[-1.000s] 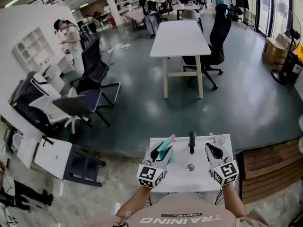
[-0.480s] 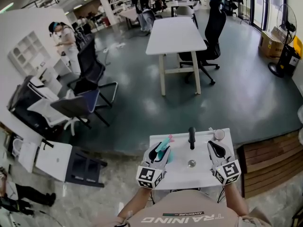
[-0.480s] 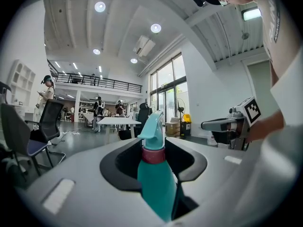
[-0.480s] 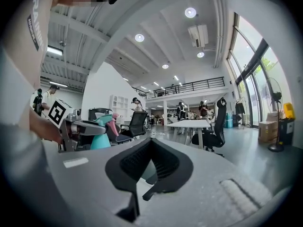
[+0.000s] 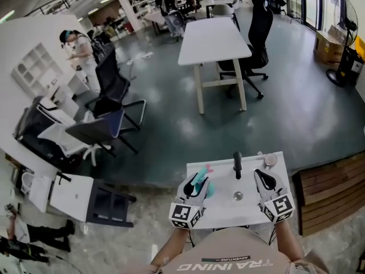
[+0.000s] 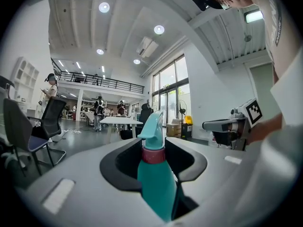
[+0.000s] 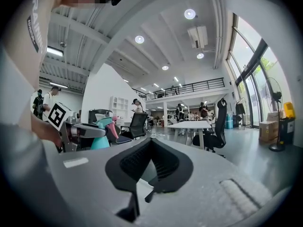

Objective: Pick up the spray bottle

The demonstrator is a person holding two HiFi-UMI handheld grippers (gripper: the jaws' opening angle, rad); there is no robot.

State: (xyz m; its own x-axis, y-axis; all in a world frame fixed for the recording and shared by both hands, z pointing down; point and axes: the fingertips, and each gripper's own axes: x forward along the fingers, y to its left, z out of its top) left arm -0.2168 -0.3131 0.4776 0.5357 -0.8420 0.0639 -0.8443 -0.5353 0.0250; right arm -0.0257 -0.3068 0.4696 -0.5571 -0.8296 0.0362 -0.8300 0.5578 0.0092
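The spray bottle (image 5: 204,180) is teal with a pink collar and trigger. It stands upright between the jaws of my left gripper (image 5: 198,182), over the left part of a small white table (image 5: 225,213). In the left gripper view the bottle (image 6: 154,174) fills the gap between the black pads (image 6: 120,162), which close on its sides. My right gripper (image 5: 264,177) hovers over the right part of the table, its jaws together with nothing in them. In the right gripper view that gripper (image 7: 150,167) is shut, and the bottle (image 7: 101,137) shows at the left.
On the small table stand a black upright handle (image 5: 237,164), a small round metal piece (image 5: 238,196) and a round lid (image 5: 270,160). Wooden decking (image 5: 331,193) lies to the right. A low white cabinet (image 5: 74,196), office chairs (image 5: 97,127) and a long white table (image 5: 214,39) stand beyond.
The head view has shifted slightly. Both grippers and the bottle keep their places over the table.
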